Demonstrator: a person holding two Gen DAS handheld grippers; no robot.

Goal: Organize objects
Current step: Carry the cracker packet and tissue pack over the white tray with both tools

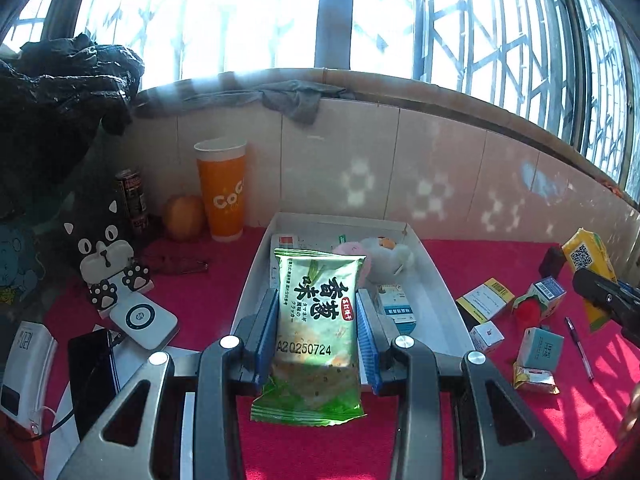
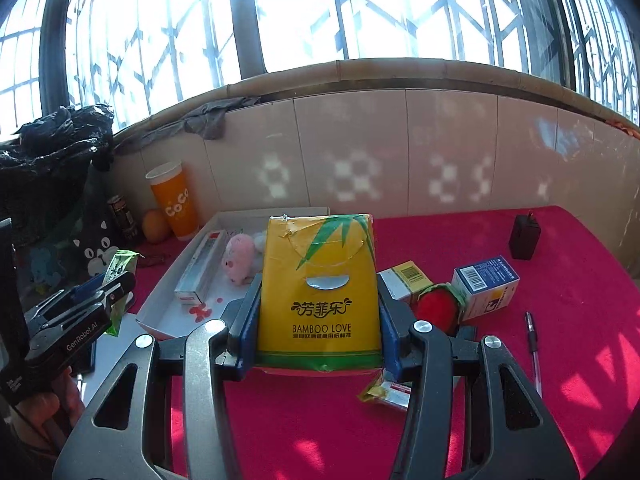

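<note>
Your table (image 2: 580, 320) is covered in red cloth and sits under a tiled wall (image 2: 440, 140) with barred windows (image 2: 360, 8) glaring above. A white tray (image 1: 430, 280) lies toward the left, with a pink plush toy (image 2: 240, 258) and small boxes inside; an orange cup (image 1: 222, 196) stands by the wall. Your left hand-held gripper (image 1: 318, 316) points slightly downward over the tray's near end, clamped on a green snack packet (image 1: 316, 320). Your right hand-held gripper (image 2: 318, 308) tilts down likewise, gripping a yellow tissue pack (image 2: 320, 280) above the cloth, right of the tray. A pen (image 2: 534, 344) and loose boxes lie nearby.
</note>
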